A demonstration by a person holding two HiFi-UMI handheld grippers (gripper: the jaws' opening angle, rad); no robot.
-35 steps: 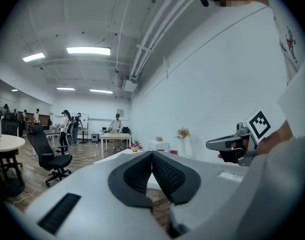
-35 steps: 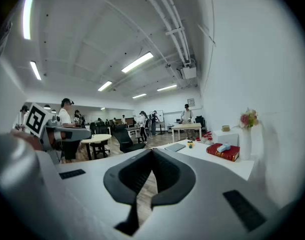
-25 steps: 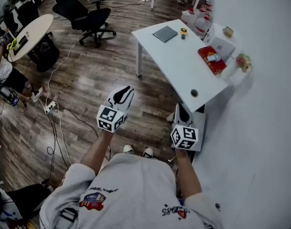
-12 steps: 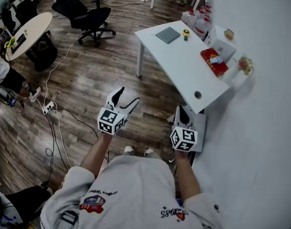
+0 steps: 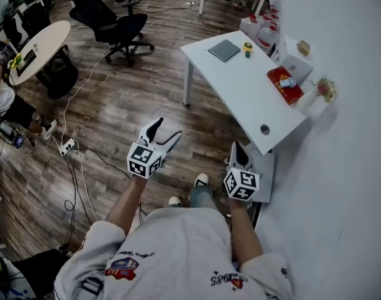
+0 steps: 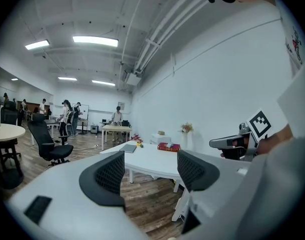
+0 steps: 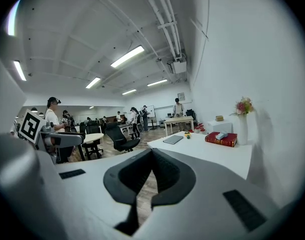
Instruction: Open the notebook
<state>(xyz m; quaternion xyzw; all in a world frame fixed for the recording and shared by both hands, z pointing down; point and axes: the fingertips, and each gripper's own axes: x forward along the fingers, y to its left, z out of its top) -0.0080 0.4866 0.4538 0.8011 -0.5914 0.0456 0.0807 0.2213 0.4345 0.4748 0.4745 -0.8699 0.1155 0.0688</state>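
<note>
Wood-plank flooring is stretching across the office, and a white table [image 5: 240, 86] is standing against the wall. A person is standing short of it, holding both grippers out over the floor. The left gripper [image 5: 165, 131] has just been opening its jaws, and they are gaping wide with nothing between them. The right gripper [image 5: 239, 150] is keeping its jaws pressed together, empty. The grey notebook [image 5: 225, 50] is lying closed and flat at the table's far end, just beside a small yellow object [image 5: 247, 46], well apart from both grippers. A red book [image 5: 284, 82] is lying nearer, on the wall side.
</note>
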